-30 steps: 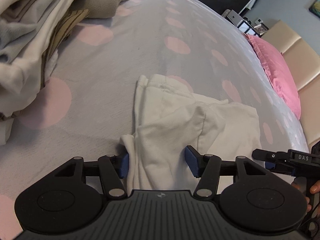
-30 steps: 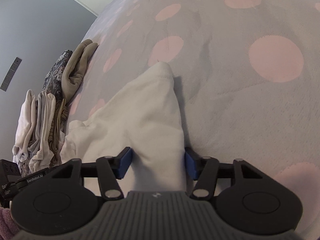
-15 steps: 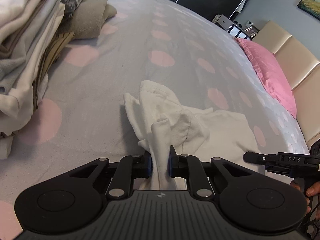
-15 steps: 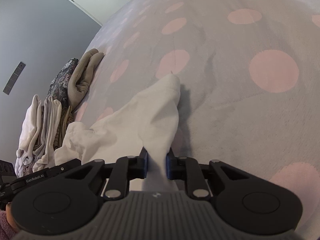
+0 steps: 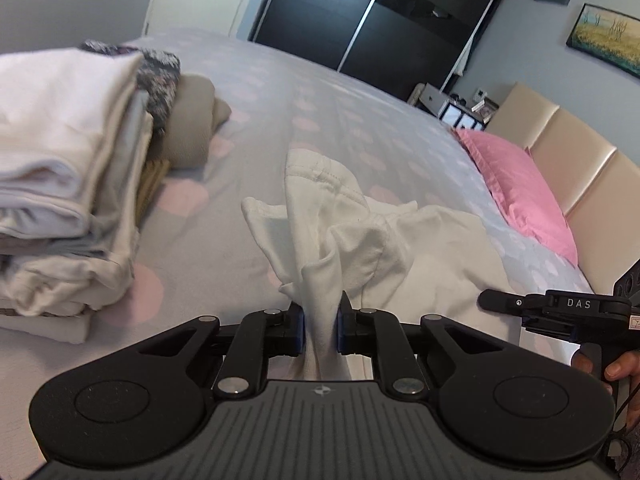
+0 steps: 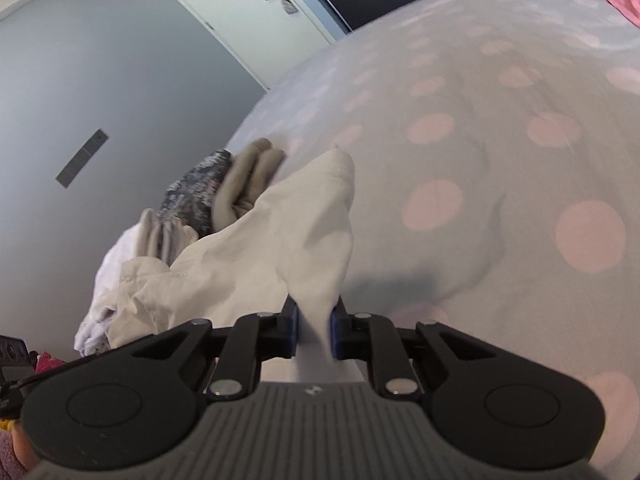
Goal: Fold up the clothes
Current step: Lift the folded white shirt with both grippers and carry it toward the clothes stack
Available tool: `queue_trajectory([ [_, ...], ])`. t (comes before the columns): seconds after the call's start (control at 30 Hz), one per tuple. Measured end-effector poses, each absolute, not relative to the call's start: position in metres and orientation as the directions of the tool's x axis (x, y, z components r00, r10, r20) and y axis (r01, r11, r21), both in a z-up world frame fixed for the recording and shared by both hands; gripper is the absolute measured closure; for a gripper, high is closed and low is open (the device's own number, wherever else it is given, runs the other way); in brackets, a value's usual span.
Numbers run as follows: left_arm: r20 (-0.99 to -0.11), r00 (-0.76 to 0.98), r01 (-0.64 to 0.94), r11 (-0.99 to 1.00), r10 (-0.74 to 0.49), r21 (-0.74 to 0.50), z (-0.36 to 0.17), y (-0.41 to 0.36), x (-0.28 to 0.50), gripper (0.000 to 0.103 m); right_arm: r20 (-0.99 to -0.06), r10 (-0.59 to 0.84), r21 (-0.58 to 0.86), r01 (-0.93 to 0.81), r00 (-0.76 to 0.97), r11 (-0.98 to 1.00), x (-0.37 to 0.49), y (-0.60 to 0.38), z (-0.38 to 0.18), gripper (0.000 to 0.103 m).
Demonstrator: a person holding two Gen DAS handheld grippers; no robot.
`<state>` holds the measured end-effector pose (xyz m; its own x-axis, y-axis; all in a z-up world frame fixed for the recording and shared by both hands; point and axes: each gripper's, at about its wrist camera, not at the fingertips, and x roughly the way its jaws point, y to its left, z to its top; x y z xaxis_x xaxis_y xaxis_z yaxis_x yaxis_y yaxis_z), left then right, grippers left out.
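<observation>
**Both grippers pinch one white garment above the dotted bed**

The left gripper (image 5: 320, 330) points forward and slanting down toward the bed (image 5: 248, 240), its jaws closed on a bunched fold of a white garment (image 5: 332, 232). The cloth rises in a twisted peak out of the blue pads, with a stitched hem at the top, and the rest spreads out to the right onto the grey bedcover with pink dots. The right gripper (image 6: 314, 330) also tilts downward, and its jaws are clamped on another corner of the same white garment (image 6: 280, 240), which stretches away to the left in a taut sheet, its far point hanging over the cover. In the left wrist view the right gripper (image 5: 552, 308) shows at the right edge, side on, with a person's fingers (image 5: 616, 368) wrapped about its handle; the two tools sit near each other at about the same level.

Counted: two grippers, one garment held between them. One stack of folded clothes (image 5: 60, 184) lies at the left of the bed, pale pieces in front, then a dark patterned piece (image 5: 158, 76) and a tan one (image 5: 192, 120) behind. One pink pillow (image 5: 516, 188) leans by the cream padded headboard (image 5: 568, 168). One framed picture (image 5: 604, 36) hangs on the wall, beside dark wardrobe doors (image 5: 360, 28).
</observation>
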<state>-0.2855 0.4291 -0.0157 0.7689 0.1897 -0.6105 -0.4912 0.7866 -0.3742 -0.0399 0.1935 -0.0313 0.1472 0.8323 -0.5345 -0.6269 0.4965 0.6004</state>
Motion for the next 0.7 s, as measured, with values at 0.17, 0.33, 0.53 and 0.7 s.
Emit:
queue_trajectory([
  [0.17,-0.548,0.784,-0.536,0.763,0.290,-0.362,0.017,0.421,-0.303,0.092,-0.484,0.867,0.606,-0.668,0.120,0.431,-0.032,0.218,0.004,0.086],
  [0.33,-0.470,0.782,-0.594,0.719,0.409,-0.361,0.047,0.420,-0.316,0.092,-0.427,0.903,0.574,-0.755,0.055,0.317,-0.019,0.264,0.055,0.087],
  [0.53,-0.404,0.755,-0.654,0.638,0.517,-0.406,0.076,0.439,-0.324,0.092,-0.406,0.913,0.474,-0.862,-0.031,0.181,-0.007,0.342,0.119,0.087],
  [0.7,-0.391,0.705,-0.709,0.571,0.592,-0.414,0.099,0.465,-0.336,0.092,-0.408,0.901,0.437,-0.898,-0.147,0.051,-0.007,0.420,0.157,0.087],
])
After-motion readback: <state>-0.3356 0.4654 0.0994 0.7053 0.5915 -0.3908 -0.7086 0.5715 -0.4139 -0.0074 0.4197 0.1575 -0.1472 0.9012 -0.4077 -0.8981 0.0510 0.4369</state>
